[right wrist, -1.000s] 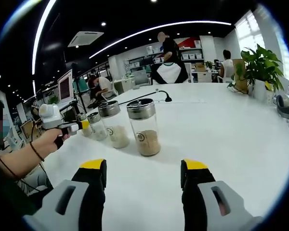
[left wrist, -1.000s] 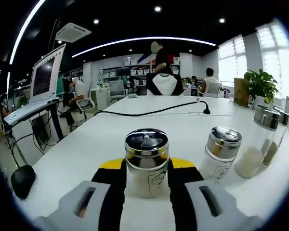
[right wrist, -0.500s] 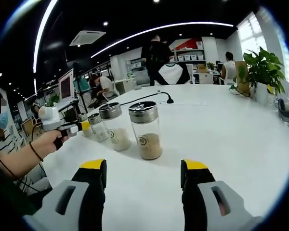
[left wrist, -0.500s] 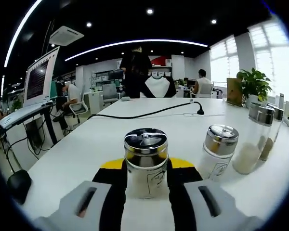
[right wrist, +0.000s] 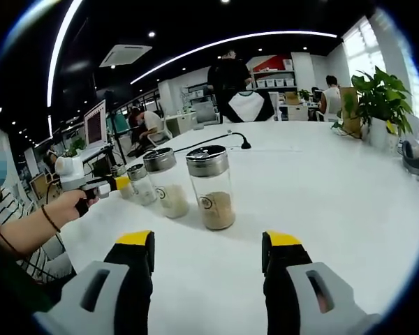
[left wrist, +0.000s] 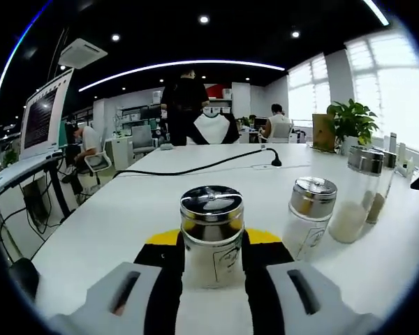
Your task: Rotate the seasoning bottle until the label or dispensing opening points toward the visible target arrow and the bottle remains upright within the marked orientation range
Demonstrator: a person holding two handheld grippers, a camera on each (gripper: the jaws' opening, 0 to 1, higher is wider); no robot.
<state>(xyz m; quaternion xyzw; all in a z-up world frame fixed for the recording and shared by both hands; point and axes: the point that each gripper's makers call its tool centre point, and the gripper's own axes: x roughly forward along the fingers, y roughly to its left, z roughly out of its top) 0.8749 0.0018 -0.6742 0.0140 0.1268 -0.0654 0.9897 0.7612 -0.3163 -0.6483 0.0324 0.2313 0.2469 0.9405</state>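
Left gripper [left wrist: 211,262] is level over the white tabletop [left wrist: 126,209], its fingers [left wrist: 169,272] clenched around the upright seasoning bottle [left wrist: 211,234]. Right gripper [right wrist: 208,269] hovers spread and empty, near the other bottles [right wrist: 211,187]. The person's hand [right wrist: 68,206] grips the left handle.

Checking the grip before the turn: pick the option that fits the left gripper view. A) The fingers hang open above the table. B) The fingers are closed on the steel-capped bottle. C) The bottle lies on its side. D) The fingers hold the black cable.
B: in the left gripper view the left gripper has its fingers pressed to both sides of the upright seasoning bottle standing on the white table.
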